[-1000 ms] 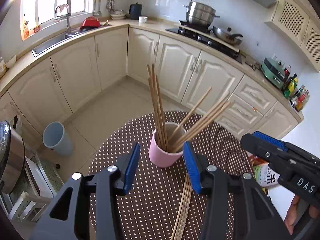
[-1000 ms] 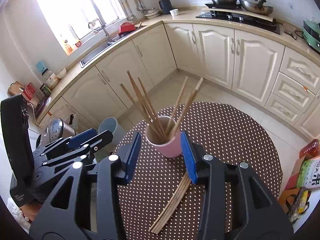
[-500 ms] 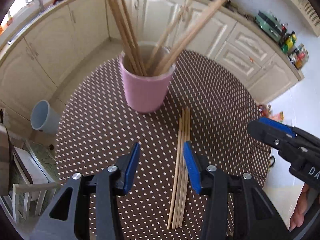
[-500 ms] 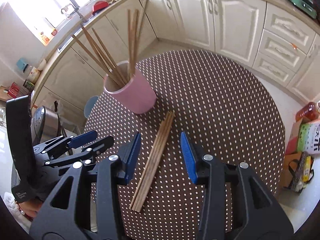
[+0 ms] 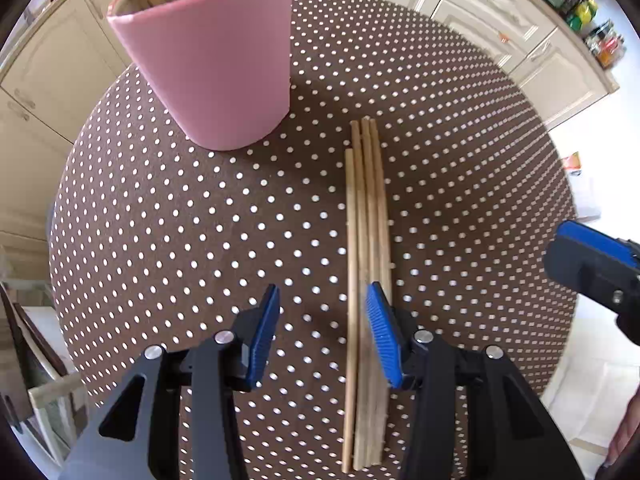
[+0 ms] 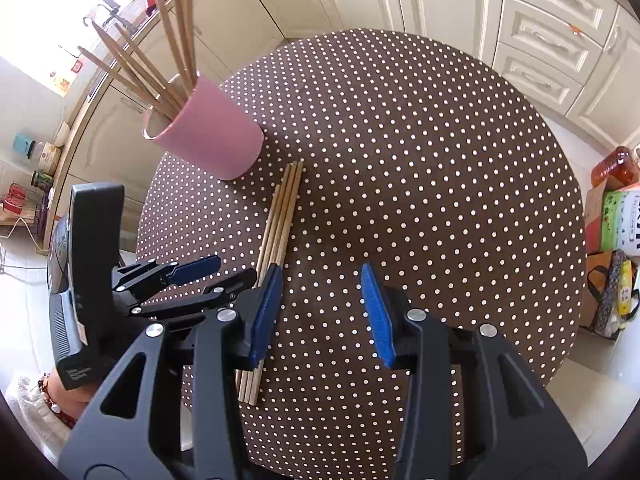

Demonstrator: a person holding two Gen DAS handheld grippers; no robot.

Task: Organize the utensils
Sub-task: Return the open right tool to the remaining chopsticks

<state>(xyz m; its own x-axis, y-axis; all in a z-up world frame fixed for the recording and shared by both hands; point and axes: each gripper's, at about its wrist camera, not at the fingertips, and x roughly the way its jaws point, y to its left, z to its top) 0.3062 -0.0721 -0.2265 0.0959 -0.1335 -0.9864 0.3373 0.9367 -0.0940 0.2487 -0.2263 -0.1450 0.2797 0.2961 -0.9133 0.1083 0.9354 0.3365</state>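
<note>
Cream kitchen cabinets curved behind a round table (image 5: 160,240) covered in brown cloth with white dots. On it stood a pink cup (image 5: 208,60), at about eleven o'clock in the left wrist view, already bristling with chopsticks whose ends fanned out above the rim. Just beside the cup, toward its five o'clock, four loose chopsticks (image 5: 366,220) lay side by side in a tidy row, running from twelve toward six, probably so they could be taken as a bundle.

Left gripper (image 5: 326,336) hung above the cloth pointing steeply down, its jaws parted and empty; the right-hand blue pad overlapped the row, so most of the sticks lay outside the gap, and it would likely need a nudge toward three o'clock to straddle them. Right gripper (image 6: 320,312) was likewise parted with nothing in it, the sticks passing under its left pad at about nine o'clock. Both seemed poised for a pickup, the sticks presumably bound for the cup. Whether either pad touched the wood could not be told.
</note>
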